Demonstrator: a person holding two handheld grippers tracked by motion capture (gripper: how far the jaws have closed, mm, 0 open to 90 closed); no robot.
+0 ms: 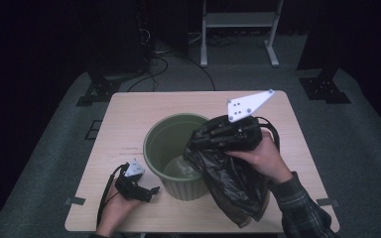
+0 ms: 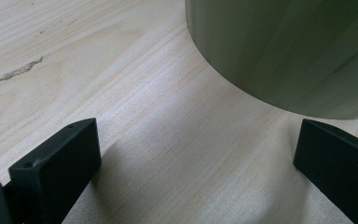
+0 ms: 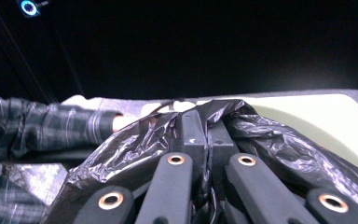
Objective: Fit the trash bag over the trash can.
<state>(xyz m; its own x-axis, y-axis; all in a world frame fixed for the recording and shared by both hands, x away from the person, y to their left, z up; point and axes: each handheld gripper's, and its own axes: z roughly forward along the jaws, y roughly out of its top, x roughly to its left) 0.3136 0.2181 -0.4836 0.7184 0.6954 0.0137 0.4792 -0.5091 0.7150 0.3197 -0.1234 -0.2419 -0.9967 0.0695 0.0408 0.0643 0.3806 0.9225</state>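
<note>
Now I have the right gripper [image 1: 213, 133] clenched on a fold of the black bin bag [image 1: 233, 178], lifted over the 3 o'clock rim of the green bin [image 1: 171, 148]; in the right gripper view the jaws stand pressed together with crumpled plastic [image 3: 135, 144] pinched between them. Most of the bag hangs outside the bin, draping down its 4 o'clock side onto the table [image 1: 129, 114]. My left gripper [image 1: 151, 191] rests low on the table at the bin's 8 o'clock, jaws released and wide, with the bin's ribbed wall [image 2: 284, 51] just ahead of them and nothing between. As I judge it, the step is to get the bag's mouth over the bin. To do it well I would keep the pinch firm and carry the held edge across toward 9 o'clock, high enough that the slack clears the rim instead of dragging the bin along. The left gripper should steady the bin wall or catch the opposite edge of the bag, so the mouth spreads open rather than bunching. The bin looks light, so a snag could tip it.
</note>
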